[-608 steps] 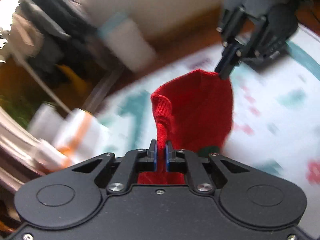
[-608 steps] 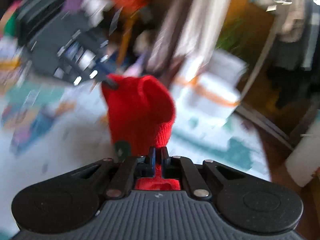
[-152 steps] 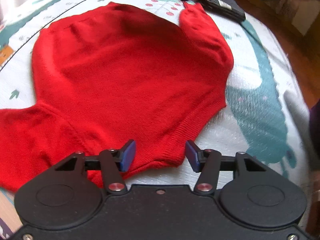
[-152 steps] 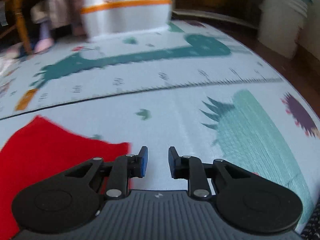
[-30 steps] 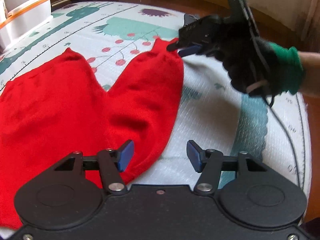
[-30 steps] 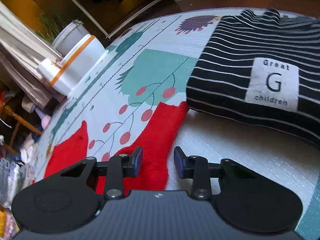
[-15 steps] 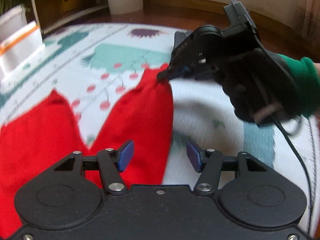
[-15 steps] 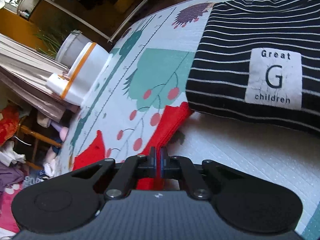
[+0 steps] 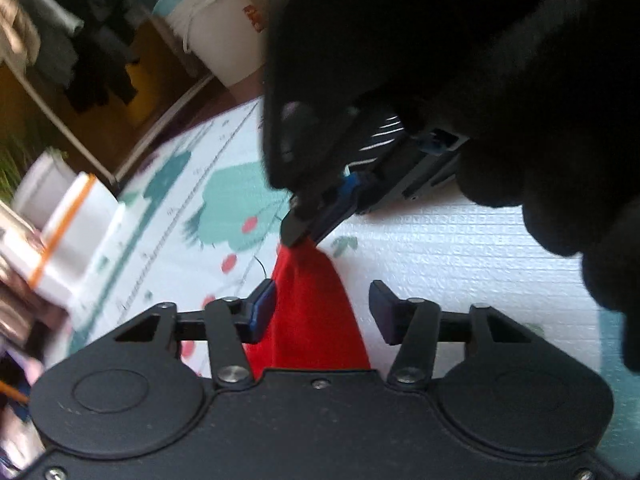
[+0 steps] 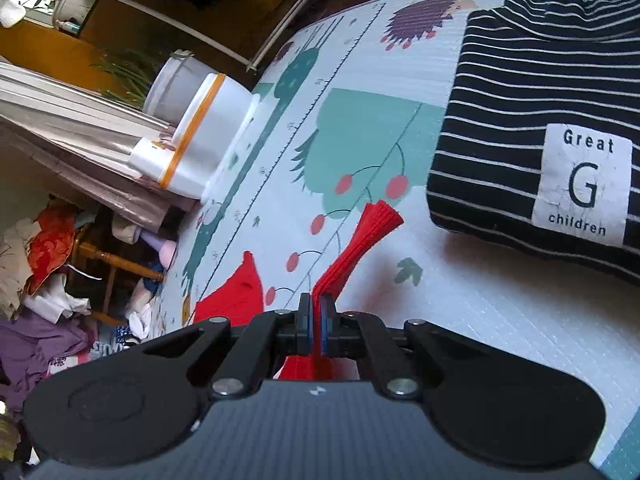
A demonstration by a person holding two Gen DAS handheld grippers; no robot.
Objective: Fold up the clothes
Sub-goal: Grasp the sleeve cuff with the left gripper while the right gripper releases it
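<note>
Since a second ago: left gripper has swung in close behind the right one and tilted over; its jaws have just been closing, with the red sleeve between them but not yet pinched.
Right gripper: clamped on the cuff end of the sleeve, lifting it off the mat; a second ago those jaws were apart beside it.
Left gripper state: about half open, blue pads on either side of the cloth, a gap showing on the right pad's side.
Sweater: red knit, mostly flat on the mat, the one sleeve pulled up into a narrow tent from the right gripper's tip; another red part lies flat further left in the right view.
Gloved hand: dark glove, filling the upper right of the left view, holding the right gripper.
Striped top: black with white stripes, folded, lying on the mat just beyond the cuff; looks finished.
Done so far: one garment folded, the red one spread out, one sleeve picked up.
Left to do, as I judge it: bring this sleeve across the body, then the other sleeve, then fold the body over.
Round about: white tub with an orange band at the mat's edge, a bucket on the floor.
</note>
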